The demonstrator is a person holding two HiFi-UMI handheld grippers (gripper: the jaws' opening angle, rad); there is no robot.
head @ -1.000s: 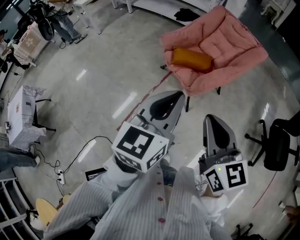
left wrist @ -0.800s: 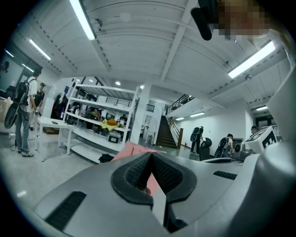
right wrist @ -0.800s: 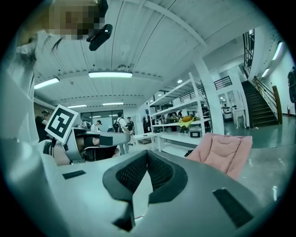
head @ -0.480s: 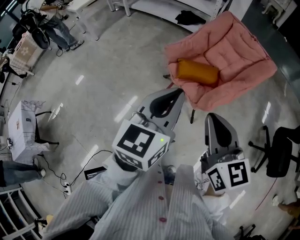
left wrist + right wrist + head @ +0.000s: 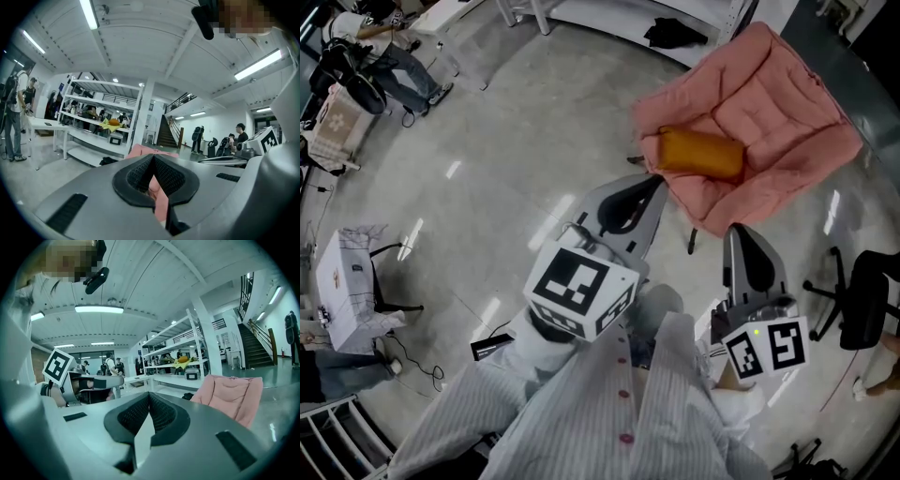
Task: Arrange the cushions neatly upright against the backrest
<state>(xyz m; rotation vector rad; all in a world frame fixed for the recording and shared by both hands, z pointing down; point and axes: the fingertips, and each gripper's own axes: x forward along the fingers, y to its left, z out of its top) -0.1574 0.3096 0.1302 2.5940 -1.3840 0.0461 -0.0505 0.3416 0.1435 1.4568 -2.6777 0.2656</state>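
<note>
Both tools clenched on nothing, the cushion not yet touched.
From the head view, the left tool [image 5: 645, 192] and right tool [image 5: 742, 239] are held close in front of the person's striped shirt, over bare floor [image 5: 487, 169], with the pink chair [image 5: 778, 94] well apart from them; the orange cushion [image 5: 701, 155] lies flat on its side across the seat, toward the seat's front edge and away from the backrest. In the left gripper view the left tool's pads [image 5: 140, 173] meet with nothing between them, a sliver of pink chair showing beyond. In the right gripper view the jaws are likewise pressed together and empty, the chair [image 5: 229, 397] off to the right near the shelving [image 5: 180, 357]. By my reckoning the job has barely begun: reaching, grasping and standing the cushion upright all remain.
</note>
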